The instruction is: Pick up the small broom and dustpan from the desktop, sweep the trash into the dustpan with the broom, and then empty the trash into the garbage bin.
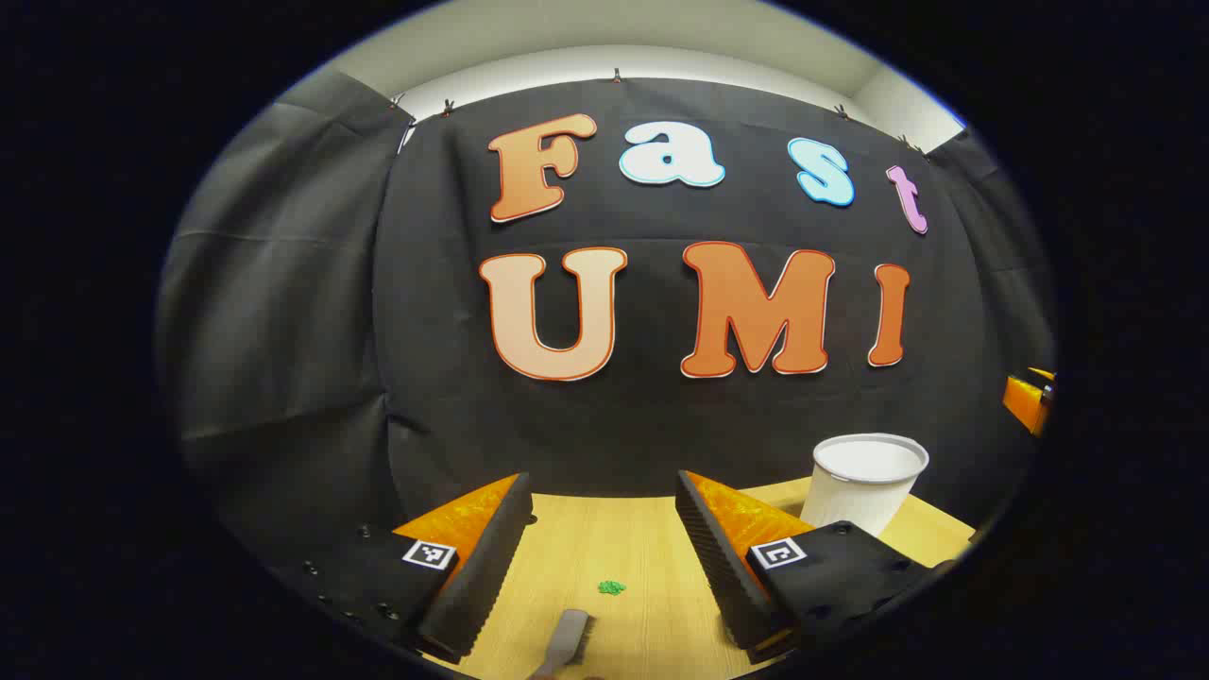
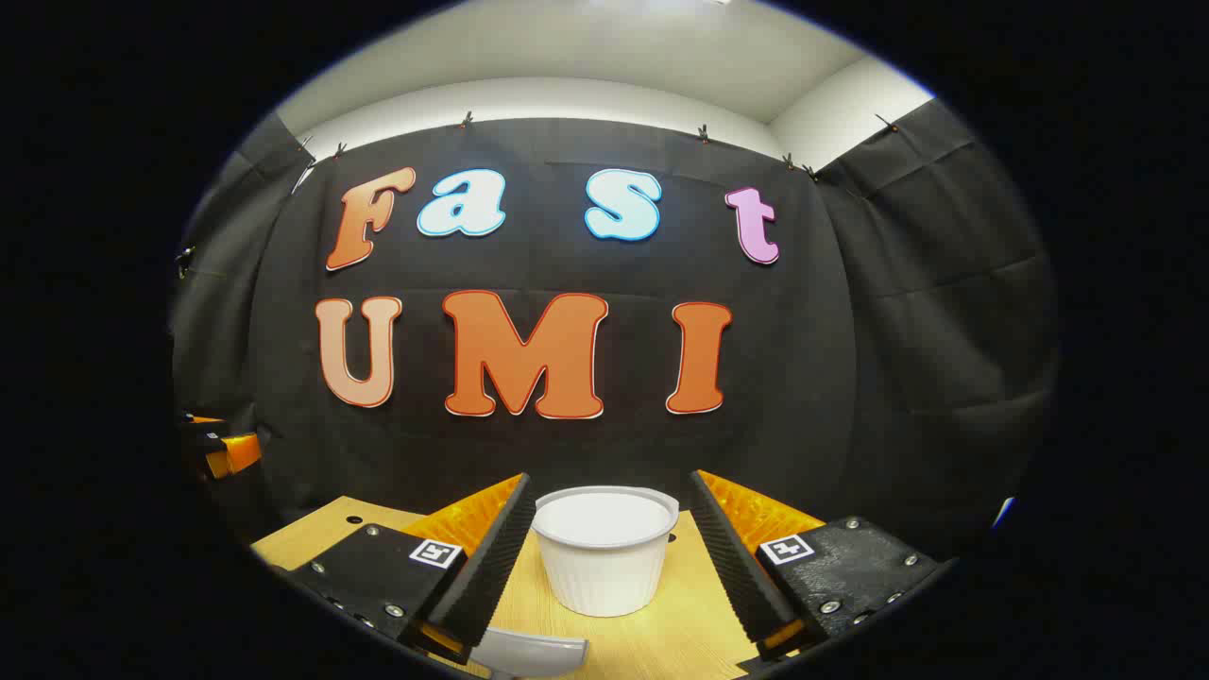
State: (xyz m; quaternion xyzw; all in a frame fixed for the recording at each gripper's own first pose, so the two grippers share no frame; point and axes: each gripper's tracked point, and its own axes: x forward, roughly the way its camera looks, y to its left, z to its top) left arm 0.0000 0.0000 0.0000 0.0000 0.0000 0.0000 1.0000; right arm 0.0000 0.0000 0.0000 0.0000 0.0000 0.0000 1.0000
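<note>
- The light wooden desktop (image 1: pixel 652 548) is the biggest thing here, running up to the black cloth wall.
- Next up, the white ribbed plastic garbage bin (image 2: pixel 604 552), a round tub shape standing upright on the desktop. In the right gripper view it sits dead centre, just ahead of the fingers. In the left gripper view the bin (image 1: pixel 864 482) stands off to the right, behind that gripper's right finger. Can't see down inside it from either angle, so no idea what's in it.
- Left gripper (image 1: pixel 604 557): fingers spread wide with nothing between them, hovering over the desktop.
- Right gripper (image 2: pixel 604 567): also spread wide, not gripping anything; the bin looks framed between its fingers but not touched.
- Light grey plastic dustpan (image 2: pixel 529 654), just an edge of it near the bottom, right by the left finger.
- Small grey broom (image 1: pixel 567 642) lying on the desktop low in the left gripper view.
- Tiny green clump of trash (image 1: pixel 611 587) on the desktop, just beyond the broom.
</note>
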